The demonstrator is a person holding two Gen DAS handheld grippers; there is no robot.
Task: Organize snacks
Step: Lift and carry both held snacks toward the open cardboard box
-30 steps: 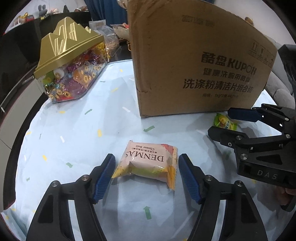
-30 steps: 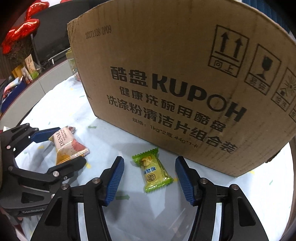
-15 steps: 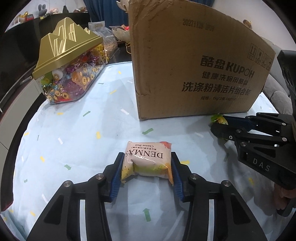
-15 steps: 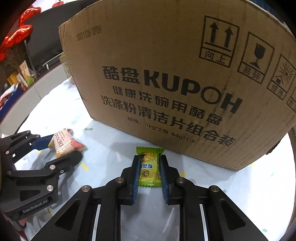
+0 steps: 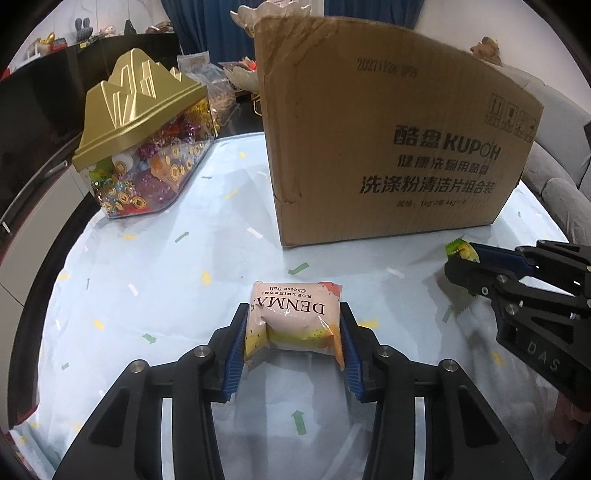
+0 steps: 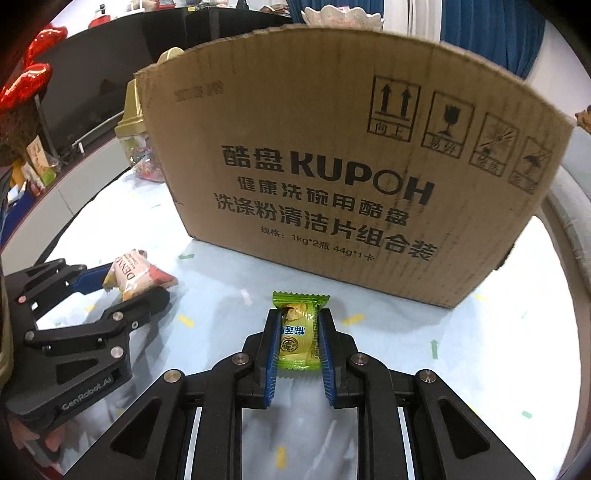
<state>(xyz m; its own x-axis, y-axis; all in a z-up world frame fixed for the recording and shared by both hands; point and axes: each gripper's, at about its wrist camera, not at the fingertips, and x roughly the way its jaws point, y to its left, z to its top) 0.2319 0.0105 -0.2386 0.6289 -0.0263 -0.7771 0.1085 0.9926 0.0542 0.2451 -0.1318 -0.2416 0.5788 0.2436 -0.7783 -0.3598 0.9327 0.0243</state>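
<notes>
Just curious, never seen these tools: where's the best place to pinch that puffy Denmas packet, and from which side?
Across its two short sealed ends, coming from the near long side. The Denmas packet is a puffy pillow lying flat with those ends left and right, so they fit between the fingers. The left gripper already grips it this way; its jaws have just closed on it.

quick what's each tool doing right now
left tool: closed on the cheese ball packet
right tool: closed on the green candy

I saw: blue curtain (image 6: 491, 33) behind | dark cabinet (image 5: 44, 92) left | grey sofa (image 5: 565, 184) right | pale speckled tablecloth (image 5: 147, 280) underneath
</notes>
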